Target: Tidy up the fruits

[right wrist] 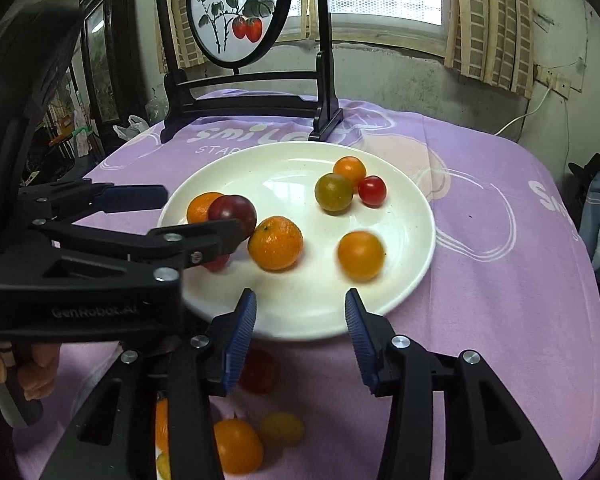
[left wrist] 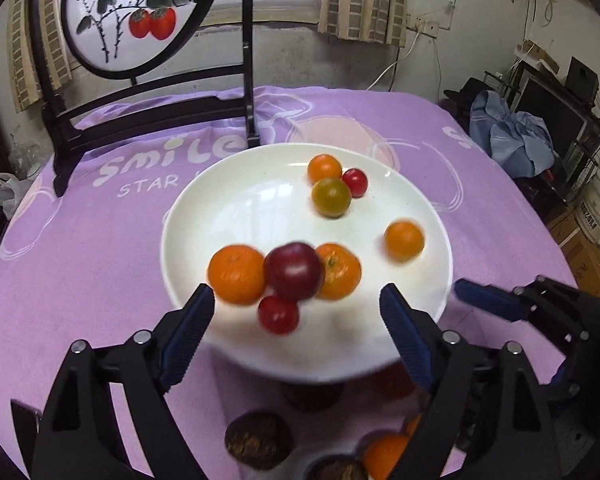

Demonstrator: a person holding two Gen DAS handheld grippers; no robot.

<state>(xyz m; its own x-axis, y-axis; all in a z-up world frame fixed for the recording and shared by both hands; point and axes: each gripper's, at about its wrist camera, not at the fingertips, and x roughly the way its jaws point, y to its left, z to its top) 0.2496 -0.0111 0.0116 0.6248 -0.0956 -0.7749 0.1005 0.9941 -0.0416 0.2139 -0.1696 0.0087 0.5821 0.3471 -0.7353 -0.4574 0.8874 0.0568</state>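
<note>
Left wrist view: left gripper (left wrist: 296, 312) jaws apart over white plate (left wrist: 228, 208), dark red plum (left wrist: 295, 271) between mandarins. Right gripper (right wrist: 300, 316) jaws apart, empty, at plate rim.

One plate (right wrist: 412, 220), eight plated fruits (right wrist: 275, 243)

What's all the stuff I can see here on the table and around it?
Plate: one, white, centre of the cloth.
Fruits on plate: eight; orange, red, one dark purple plum, one greenish tomato.
Loose fruits: several, orange, yellow, red, on the cloth nearer the camera.
Brown round items: a few, near edge, blurred.
Tablecloth: one, purple.
Painted screen: one, round, black stand, behind plate.
Left gripper: black and blue, open.
Right gripper: same, open.
</note>
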